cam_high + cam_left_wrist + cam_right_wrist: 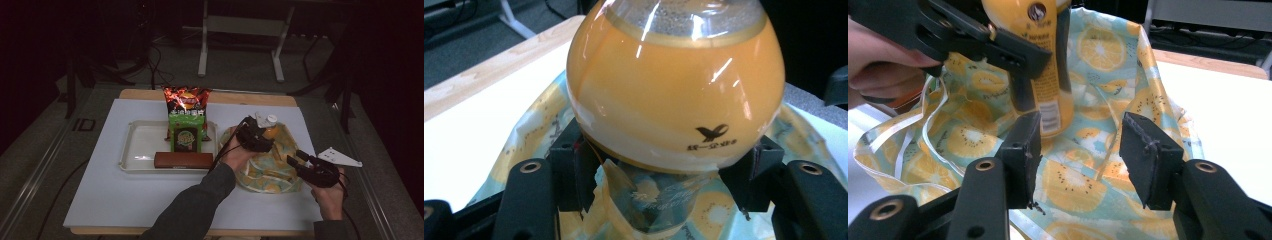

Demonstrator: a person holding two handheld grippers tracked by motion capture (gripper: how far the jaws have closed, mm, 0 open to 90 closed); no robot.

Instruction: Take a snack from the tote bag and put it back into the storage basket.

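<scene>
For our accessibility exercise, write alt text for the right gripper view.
The left claw grips an orange juice bottle above a fruit-print bag on the white table. The right claw stands open and empty in the foreground.

Looks like a dim lab or test room: a white-topped wooden table (125, 200) on grey carpet, cables (152, 60) trailing across the floor, metal desk legs (202, 55) standing behind

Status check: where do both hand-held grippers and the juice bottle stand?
Left hand-held gripper shut on orange juice bottle, above fruit-print bag. Right hand-held gripper open, empty. Nothing in the way.
</scene>
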